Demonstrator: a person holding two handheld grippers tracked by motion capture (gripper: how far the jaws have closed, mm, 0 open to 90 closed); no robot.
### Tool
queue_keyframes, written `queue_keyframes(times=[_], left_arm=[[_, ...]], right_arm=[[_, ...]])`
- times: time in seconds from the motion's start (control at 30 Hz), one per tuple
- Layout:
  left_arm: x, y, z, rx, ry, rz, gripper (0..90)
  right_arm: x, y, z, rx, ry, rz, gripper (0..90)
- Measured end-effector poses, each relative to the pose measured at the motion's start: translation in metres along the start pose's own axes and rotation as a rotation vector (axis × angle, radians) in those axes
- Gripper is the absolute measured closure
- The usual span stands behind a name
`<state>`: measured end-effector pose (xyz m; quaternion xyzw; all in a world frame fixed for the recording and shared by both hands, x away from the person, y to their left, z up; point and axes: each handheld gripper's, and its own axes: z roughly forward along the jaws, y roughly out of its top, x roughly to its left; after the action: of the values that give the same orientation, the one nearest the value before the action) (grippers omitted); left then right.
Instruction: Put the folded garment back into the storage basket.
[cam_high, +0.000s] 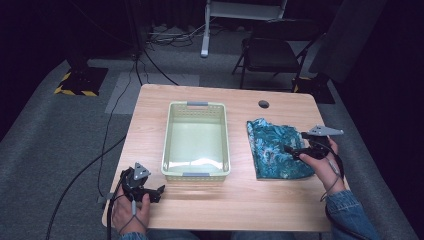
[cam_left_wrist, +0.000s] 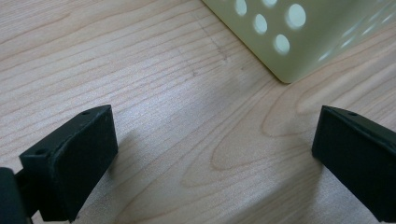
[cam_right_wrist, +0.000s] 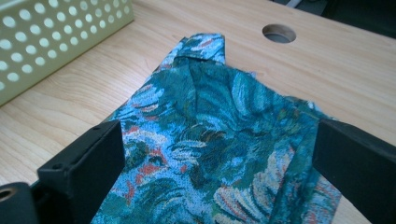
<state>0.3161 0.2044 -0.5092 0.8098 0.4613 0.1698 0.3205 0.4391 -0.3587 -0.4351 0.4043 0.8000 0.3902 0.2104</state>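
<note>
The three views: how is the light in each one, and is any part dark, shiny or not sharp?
High view: the table is lit, the room behind is nearly black, and glare shines on the basket floor. Left gripper view: even light, soft shadows under the open left gripper, and the basket corner is slightly soft. Right gripper view: the patterned cloth is sharp between the open jaws of the right gripper.

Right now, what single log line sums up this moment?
left gripper: open, over bare table | right gripper: open, over teal floral patterned cloth | pale green perforated plastic basket: empty
</note>
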Motion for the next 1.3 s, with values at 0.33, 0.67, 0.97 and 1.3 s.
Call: queue_keyframes(times=[0.33, 0.67, 0.97, 1.3], left_arm=[[0.000, 0.000, 0.000, 0.000, 0.000, 0.000, 0.3], [0.000, 0.000, 0.000, 0.000, 0.000, 0.001, 0.3], [0.000, 0.000, 0.000, 0.000, 0.000, 0.001, 0.3], [0.000, 0.000, 0.000, 0.001, -0.001, 0.000, 0.3]], right_arm=[[0.003, -0.012, 0.018, 0.050, 0.024, 0.008, 2.7], [0.003, -0.023, 0.034, 0.100, 0.046, 0.062, 1.9], [0.006, -0.031, 0.047, 0.174, 0.024, 0.059, 1.7], [0.010, -0.036, 0.055, 0.215, -0.004, 0.034, 1.6]])
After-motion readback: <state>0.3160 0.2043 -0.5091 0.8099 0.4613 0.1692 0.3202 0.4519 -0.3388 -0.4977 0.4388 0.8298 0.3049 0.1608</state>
